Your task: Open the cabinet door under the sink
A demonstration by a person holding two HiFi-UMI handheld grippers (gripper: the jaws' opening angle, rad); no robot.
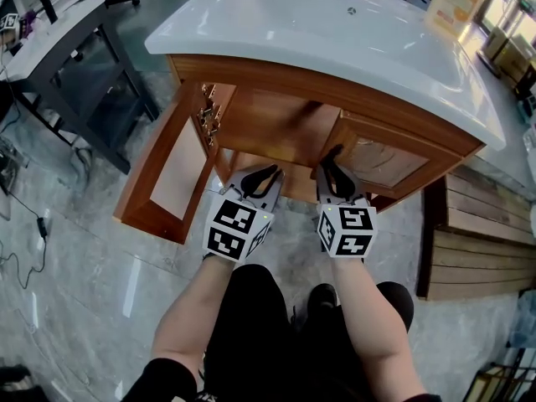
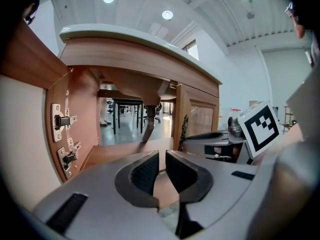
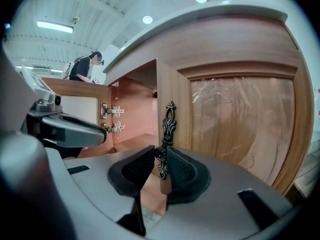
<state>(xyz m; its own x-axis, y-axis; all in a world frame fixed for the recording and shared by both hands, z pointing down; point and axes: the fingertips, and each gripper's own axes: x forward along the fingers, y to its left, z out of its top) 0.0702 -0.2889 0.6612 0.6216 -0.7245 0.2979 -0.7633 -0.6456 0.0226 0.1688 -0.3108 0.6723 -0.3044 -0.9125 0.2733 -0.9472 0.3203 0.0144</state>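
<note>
Cabinet door [image 3: 240, 124] on the right is the one left to do. It's sitting shut in its frame under the white sink top [image 1: 335, 32], just right of the open bay. Left door [image 1: 172, 174] is already hanging wide open, swung out to the person's left, with its hinges [image 2: 62, 120] showing on the inner face.

Right gripper [image 3: 160, 156] is pointing almost level at the shut door's inner edge. Its jaws are partly closed with the handle [image 3: 167, 126] standing between them, and the pads look to be pinching its lower end. Gripping there is making sense: the handle is sitting on the edge next to the open bay, so the hinges are presumably on the far right and a pull here is getting the most leverage.

Left gripper [image 2: 162, 156] is hovering just beside the right one, facing the open bay. Its jaws are nearly together with a thin gap, holding nothing. Reads as parking out of the door's swing.

Looks:
- **Door:** warm brown wood frame around a recessed paler panel that's giving off a crinkly, glossy sheen, maybe film.
- **Handle:** dark, ornate, slim, running vertically. It's offering little pad area, so I'm expecting slip risk on a hard pull.
</note>
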